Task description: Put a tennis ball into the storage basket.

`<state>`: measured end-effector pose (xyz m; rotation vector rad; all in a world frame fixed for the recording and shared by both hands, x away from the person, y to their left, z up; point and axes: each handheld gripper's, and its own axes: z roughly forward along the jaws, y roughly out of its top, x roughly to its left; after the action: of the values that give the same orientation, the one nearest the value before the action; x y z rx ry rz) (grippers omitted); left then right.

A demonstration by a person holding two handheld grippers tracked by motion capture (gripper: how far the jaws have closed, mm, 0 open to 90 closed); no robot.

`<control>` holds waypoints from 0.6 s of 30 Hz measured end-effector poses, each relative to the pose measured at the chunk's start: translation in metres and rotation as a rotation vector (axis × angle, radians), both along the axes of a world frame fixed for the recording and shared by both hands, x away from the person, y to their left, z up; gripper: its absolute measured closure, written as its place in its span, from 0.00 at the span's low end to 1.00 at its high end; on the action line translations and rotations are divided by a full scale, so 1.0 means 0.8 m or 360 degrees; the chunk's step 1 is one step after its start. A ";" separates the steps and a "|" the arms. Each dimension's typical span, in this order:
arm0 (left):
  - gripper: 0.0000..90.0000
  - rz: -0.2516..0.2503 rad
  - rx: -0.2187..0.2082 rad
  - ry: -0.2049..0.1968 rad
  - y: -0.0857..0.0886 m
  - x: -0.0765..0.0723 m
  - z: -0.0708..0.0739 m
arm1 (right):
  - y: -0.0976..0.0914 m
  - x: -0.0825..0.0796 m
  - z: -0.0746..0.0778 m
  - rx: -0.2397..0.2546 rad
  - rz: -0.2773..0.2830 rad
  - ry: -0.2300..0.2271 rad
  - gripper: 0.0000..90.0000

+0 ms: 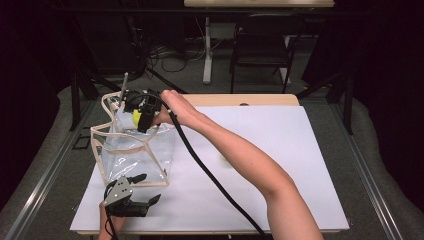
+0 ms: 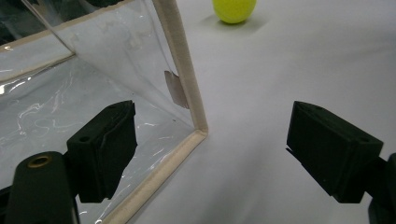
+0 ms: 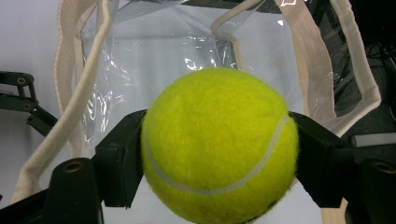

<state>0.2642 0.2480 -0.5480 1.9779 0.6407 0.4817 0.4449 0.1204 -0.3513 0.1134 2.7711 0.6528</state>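
tennis ball is sitting pinched between the right gripper jaws, hanging over the open mouth of the clear bag at about 10 o'clock on the table. left gripper is waiting at 7 o'clock with jaws spread wide, holding nothing, just off the bag's near corner. judging progress: pick is done, drop into the bag is not yet made. a second ball is lying on the white surface beyond the bag corner, likely waiting its turn. hard to tell whether anything is already lying inside the bag; plastic glare is hiding the bottom, and the second ball is cut off at the frame edge.
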 end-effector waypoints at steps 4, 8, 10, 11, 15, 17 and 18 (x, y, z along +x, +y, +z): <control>0.18 -0.0002 -0.0003 -0.0001 0.000 0.000 0.000 | 0.000 0.001 -0.001 -0.0009 -0.0007 0.0009 0.29; 0.18 0.0001 -0.0001 -0.0001 0.000 0.000 0.000 | 0.000 0.001 -0.002 -0.0017 -0.0006 0.0012 0.29; 0.18 0.0001 -0.0003 -0.0005 0.000 0.000 0.000 | 0.000 0.002 -0.004 -0.0019 -0.0006 0.0018 0.29; 0.18 0.0002 -0.0006 -0.0010 0.000 0.000 0.000 | 0.000 0.002 -0.004 -0.0024 -0.0007 0.0020 0.29; 0.18 0.0002 -0.0006 -0.0010 0.000 -0.001 0.000 | 0.001 0.002 -0.007 -0.0041 -0.0002 0.0027 0.29; 0.18 0.0000 -0.0004 -0.0009 0.000 0.000 0.000 | 0.001 0.001 -0.009 -0.0045 -0.0005 0.0030 0.29; 0.18 0.0000 -0.0007 -0.0010 0.000 0.000 0.000 | 0.001 0.002 -0.011 -0.0051 -0.0001 0.0030 0.29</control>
<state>0.2639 0.2479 -0.5479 1.9717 0.6371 0.4863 0.4464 0.1214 -0.3597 0.1143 2.7983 0.6101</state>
